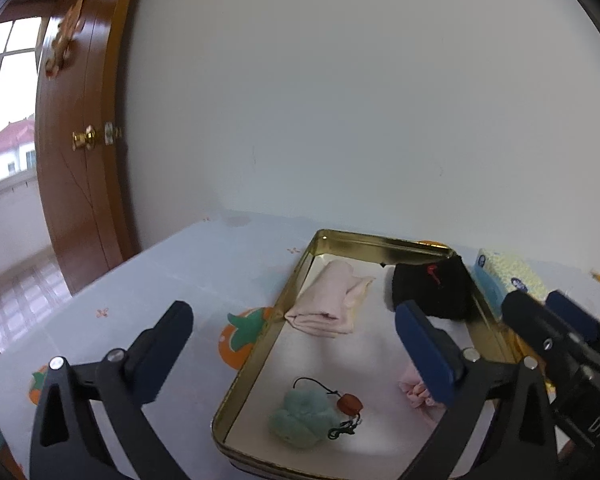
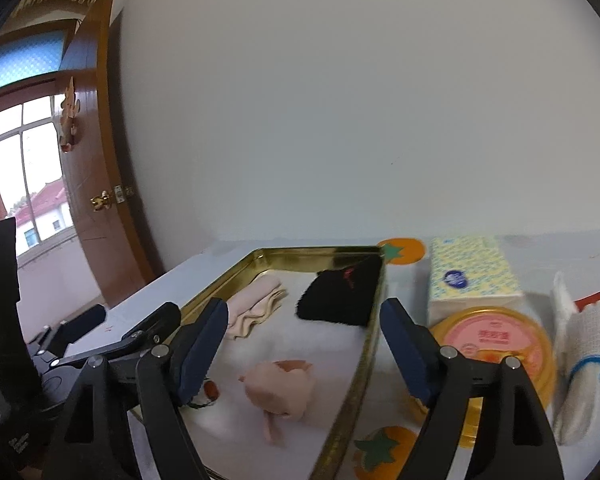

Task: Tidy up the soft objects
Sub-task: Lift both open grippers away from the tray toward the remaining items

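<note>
Left wrist view: the left hand-held gripper (image 1: 296,344) stands spread and empty above the gold tin (image 1: 260,344), which holds a green plush charm (image 1: 300,416), folded pink cloth (image 1: 328,304) and black cloth (image 1: 428,288). Right wrist view: the right hand-held gripper (image 2: 300,344) is spread, empty, over a pink soft toy (image 2: 280,392) in the tin. Risk: a finger catching the tin's rim could shift it on the tabletop (image 2: 148,292).

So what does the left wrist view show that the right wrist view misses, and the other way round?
Left wrist only: a green plush charm lying at the gold tray's near end. Right wrist only: a round yellow tub and a white cloth beside the tray. Both: the tray holding a folded beige cloth, a black cloth and a small pink item, plus the tissue pack; the left gripper and right gripper are open and empty.
</note>
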### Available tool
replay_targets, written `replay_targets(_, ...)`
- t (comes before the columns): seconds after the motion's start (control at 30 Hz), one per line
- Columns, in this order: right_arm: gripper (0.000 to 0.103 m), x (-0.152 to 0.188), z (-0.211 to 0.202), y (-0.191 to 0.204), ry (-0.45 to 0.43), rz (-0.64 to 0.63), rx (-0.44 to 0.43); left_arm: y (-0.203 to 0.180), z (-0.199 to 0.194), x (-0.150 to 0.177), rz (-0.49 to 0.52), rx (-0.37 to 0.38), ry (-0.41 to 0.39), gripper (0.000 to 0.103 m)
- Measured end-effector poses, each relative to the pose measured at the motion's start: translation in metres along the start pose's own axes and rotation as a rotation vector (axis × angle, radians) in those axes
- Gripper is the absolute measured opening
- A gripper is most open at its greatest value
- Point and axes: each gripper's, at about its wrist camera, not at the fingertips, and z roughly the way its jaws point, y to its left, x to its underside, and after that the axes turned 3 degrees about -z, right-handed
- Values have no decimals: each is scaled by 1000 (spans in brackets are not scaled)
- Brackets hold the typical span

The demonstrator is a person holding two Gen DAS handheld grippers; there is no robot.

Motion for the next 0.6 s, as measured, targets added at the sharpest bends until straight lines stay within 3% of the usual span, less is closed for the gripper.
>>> replay_targets(0.6,81,2,-39,-20,-60,-48,113,-23,-22,9,47,-27,-5,103)
